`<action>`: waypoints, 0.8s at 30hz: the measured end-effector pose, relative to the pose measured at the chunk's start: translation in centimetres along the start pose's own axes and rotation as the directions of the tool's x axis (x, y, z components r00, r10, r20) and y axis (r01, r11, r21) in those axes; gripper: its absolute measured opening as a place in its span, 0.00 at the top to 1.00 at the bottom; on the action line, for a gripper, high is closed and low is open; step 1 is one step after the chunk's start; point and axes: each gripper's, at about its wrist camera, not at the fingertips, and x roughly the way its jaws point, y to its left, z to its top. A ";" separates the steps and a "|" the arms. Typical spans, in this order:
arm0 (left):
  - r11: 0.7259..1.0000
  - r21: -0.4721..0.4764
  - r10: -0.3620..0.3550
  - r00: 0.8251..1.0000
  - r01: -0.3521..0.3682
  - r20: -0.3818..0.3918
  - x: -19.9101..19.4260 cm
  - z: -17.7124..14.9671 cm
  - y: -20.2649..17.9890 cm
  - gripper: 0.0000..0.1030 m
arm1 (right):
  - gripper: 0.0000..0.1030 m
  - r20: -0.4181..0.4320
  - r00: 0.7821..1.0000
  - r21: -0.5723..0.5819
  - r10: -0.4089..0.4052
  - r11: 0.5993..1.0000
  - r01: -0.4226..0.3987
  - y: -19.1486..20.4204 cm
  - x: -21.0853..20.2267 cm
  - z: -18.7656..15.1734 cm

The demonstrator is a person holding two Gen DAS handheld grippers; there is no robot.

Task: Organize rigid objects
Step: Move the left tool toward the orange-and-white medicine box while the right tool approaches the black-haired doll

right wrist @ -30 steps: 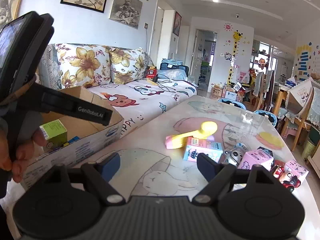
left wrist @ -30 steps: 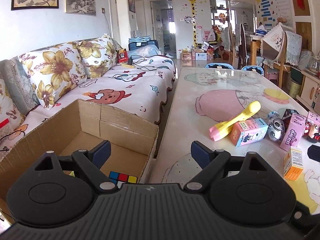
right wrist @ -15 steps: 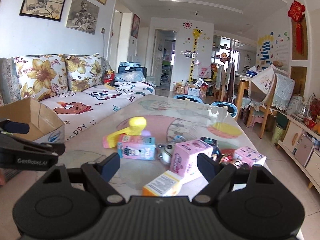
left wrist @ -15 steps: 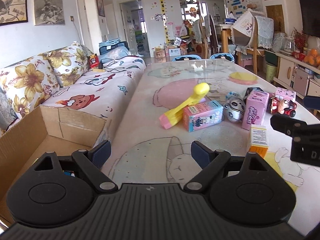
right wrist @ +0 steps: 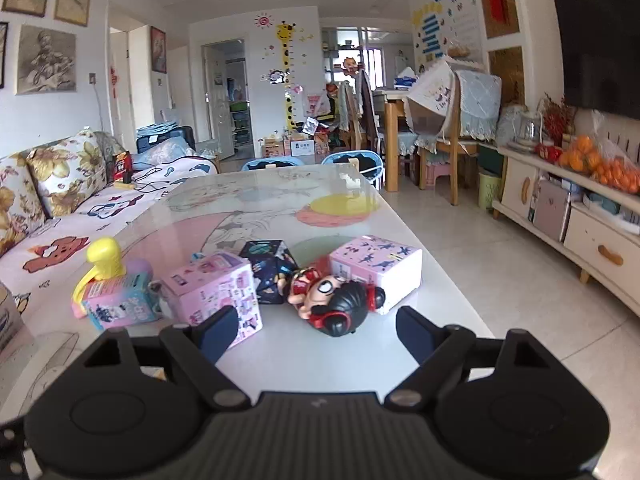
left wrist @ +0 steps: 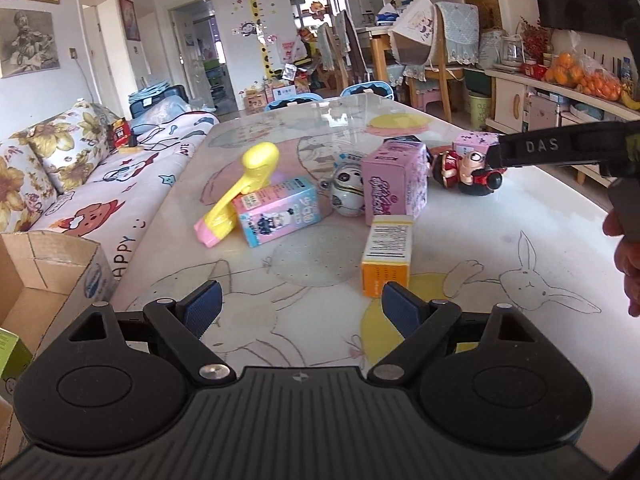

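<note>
Several small toys and boxes lie on the table. In the left wrist view I see an orange and white box, a pink and blue carton, a yellow and pink toy, a round panda toy, a pink box and a doll with red headphones. My left gripper is open and empty, just short of the orange box. My right gripper is open and empty, close in front of the doll. A cardboard box stands at the left.
A sofa with flowered cushions runs along the table's left side. A white cabinet with oranges stands on the right, past bare floor. Chairs and a dining table stand at the far end. The right gripper's arm reaches over the table's right side.
Both grippers have swung right, away from the cardboard box and toward the toys. The left now faces the orange box, the right faces the doll. Both stayed open.
</note>
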 end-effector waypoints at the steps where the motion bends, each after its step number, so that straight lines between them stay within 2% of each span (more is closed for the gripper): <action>1: 1.000 0.005 -0.004 1.000 0.004 -0.002 0.3 0.1 -0.2 0.00 | 0.17 -0.014 1.000 0.022 -0.002 1.000 0.003 -0.5 0.6 0.0; 6: 0.999 0.012 -0.040 0.999 0.041 -0.023 2.0 1.2 -0.7 0.00 | 0.22 -0.057 0.997 0.159 0.052 0.986 -0.043 -2.6 2.9 0.1; 10: 0.998 0.049 -0.045 0.999 0.046 -0.030 3.3 1.9 -1.6 0.00 | 0.23 -0.054 0.992 0.215 0.112 0.972 -0.098 -3.8 4.1 0.5; 13: 0.998 0.045 -0.046 0.998 0.048 -0.049 4.4 2.2 -1.6 0.00 | 0.29 -0.079 0.987 0.264 0.141 0.958 -0.116 -4.4 5.2 0.4; 24: 0.998 0.001 -0.060 0.992 0.061 -0.114 6.6 2.1 -1.4 0.03 | 0.29 -0.085 0.981 0.295 0.175 0.945 -0.143 -4.1 7.2 0.6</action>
